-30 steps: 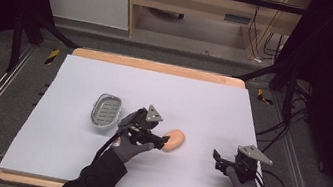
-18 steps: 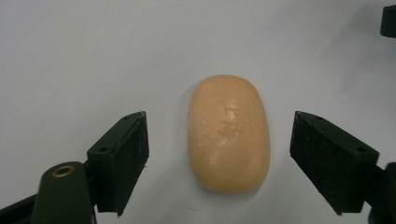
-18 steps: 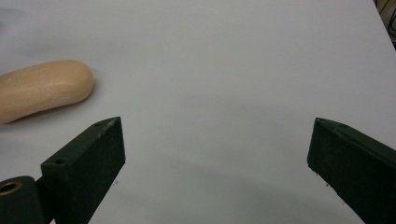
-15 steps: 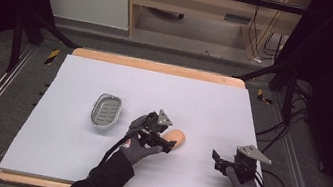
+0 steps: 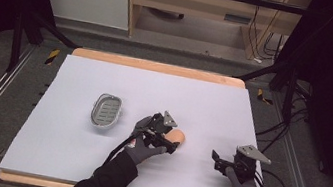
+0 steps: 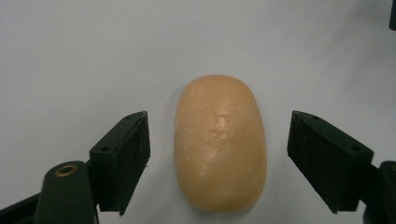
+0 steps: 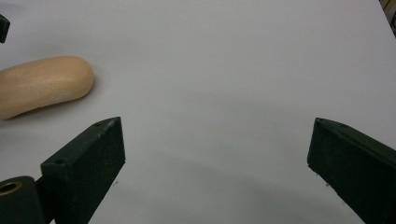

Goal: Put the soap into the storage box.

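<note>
We judge this the approach to a grasp: our left hand-held gripper (image 6: pixel 217 154) hangs over the soap (image 6: pixel 219 142), jaws apart, one on each side and neither touching it. Next we need to lower and close squarely across its width. The soap lies on the counter (image 5: pixel 91 172), right of the soap dish (image 5: pixel 106 110). Our right hand-held gripper (image 7: pixel 217 163) waits apart, jaws wide and holding nothing.

No text or label can be read.
</note>
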